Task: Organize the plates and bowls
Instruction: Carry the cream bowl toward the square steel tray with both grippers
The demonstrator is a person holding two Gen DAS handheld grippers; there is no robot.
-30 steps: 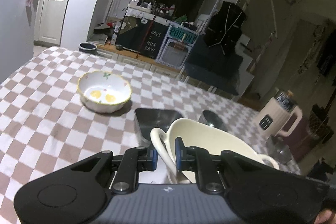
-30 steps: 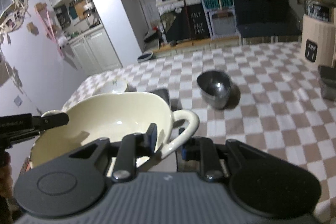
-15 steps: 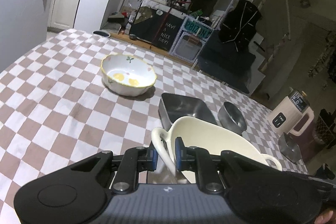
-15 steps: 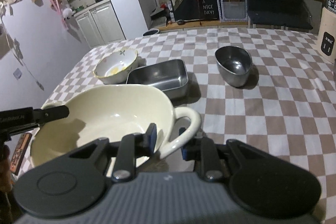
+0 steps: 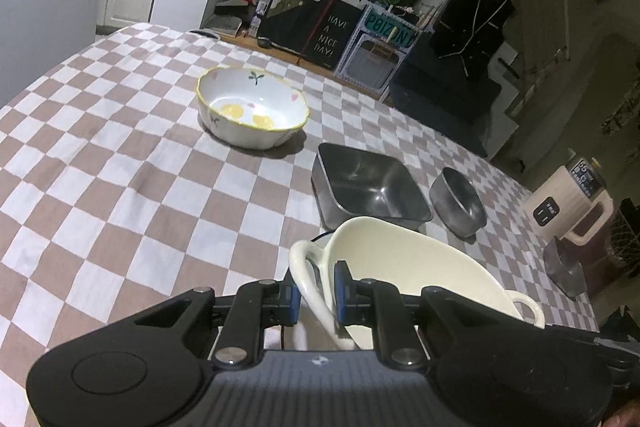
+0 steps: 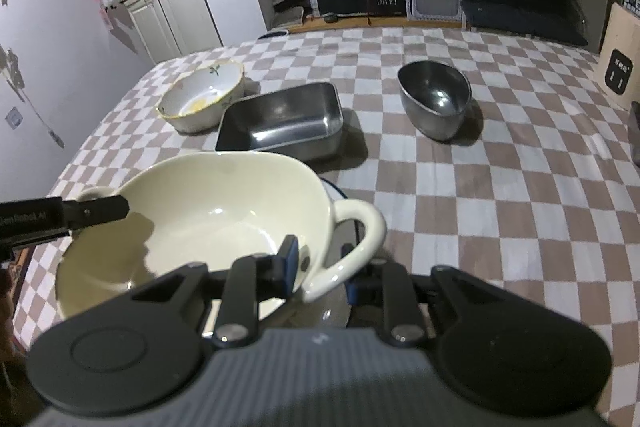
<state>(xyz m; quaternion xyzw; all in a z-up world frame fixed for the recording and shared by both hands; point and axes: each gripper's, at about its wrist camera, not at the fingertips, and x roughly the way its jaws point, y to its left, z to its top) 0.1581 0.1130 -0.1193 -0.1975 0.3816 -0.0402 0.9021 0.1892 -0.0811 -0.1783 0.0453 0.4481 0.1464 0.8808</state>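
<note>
Cream two-handled bowl (image 6: 208, 223): held above checked tablecloth (image 5: 120, 163), near table edge, tilted, w/ a plate or dish rim partly visible directly beneath it (blue edge line; can't tell if touching). Long axis runs handle to handle, i.e. gripper to gripper. Left gripper (image 5: 317, 297) clamps left handle (image 5: 306, 267); right gripper (image 6: 320, 267) clamps right handle (image 6: 356, 235), one pad inside bowl wall, other outside the loop. Both hands equally engaged, so neither is nearer. Ahead of bowl: steel rectangular tray (image 6: 280, 119) closest, floral bowl (image 5: 252, 113) beyond to left, steel round bowl (image 6: 436, 99) to right. Judgement: set-down depends on keeping both handles level
</note>
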